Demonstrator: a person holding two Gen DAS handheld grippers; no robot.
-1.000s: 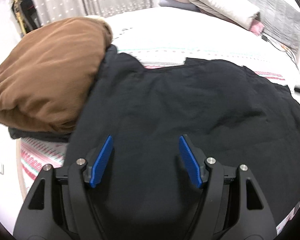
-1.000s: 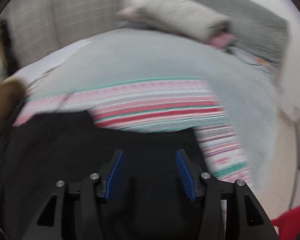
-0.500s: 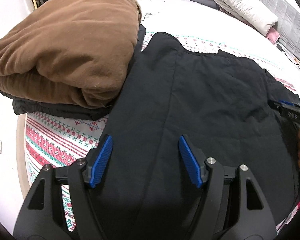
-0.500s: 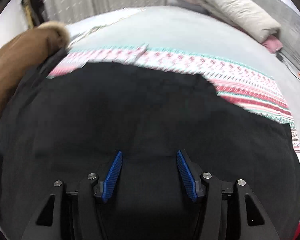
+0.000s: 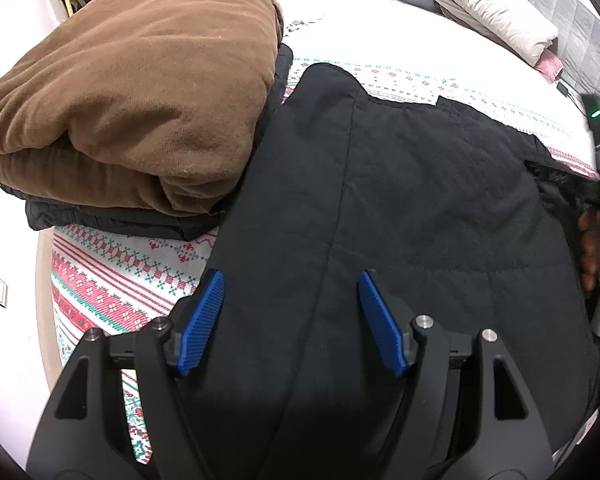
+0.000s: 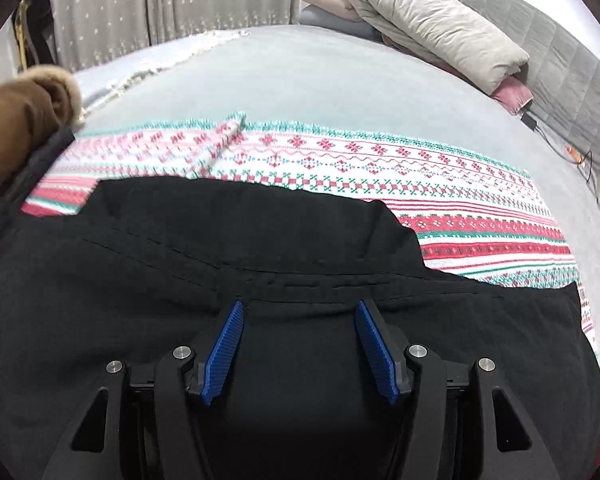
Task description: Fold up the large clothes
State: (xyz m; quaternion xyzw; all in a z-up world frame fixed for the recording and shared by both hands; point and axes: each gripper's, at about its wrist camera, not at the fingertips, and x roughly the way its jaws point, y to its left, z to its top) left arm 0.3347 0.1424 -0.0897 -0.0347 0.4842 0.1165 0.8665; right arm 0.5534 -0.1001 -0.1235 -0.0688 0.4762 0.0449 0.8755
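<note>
A large black quilted garment [image 5: 420,208] lies spread flat on a red, white and green patterned blanket [image 5: 112,280] on the bed. It fills the lower part of the right wrist view [image 6: 180,280] too. My left gripper [image 5: 290,280] is open and empty, hovering over the garment's left part near its left edge. My right gripper [image 6: 298,310] is open and empty, just above the garment near a stitched seam. The right gripper and the hand holding it show at the far right of the left wrist view [image 5: 598,208].
A folded brown coat [image 5: 140,80] rests on folded black clothes [image 5: 112,220] at the left, touching the garment's left edge. Pillows and a folded duvet [image 6: 432,20] lie at the bed's head. A cable [image 6: 580,156] lies at the right. Curtains [image 6: 160,0] hang behind.
Both grippers have shifted over the spread garment; the left view has swung left, showing the brown pile and the blanket's edge. The right view has steadied, facing the far edge. Both stay open.
</note>
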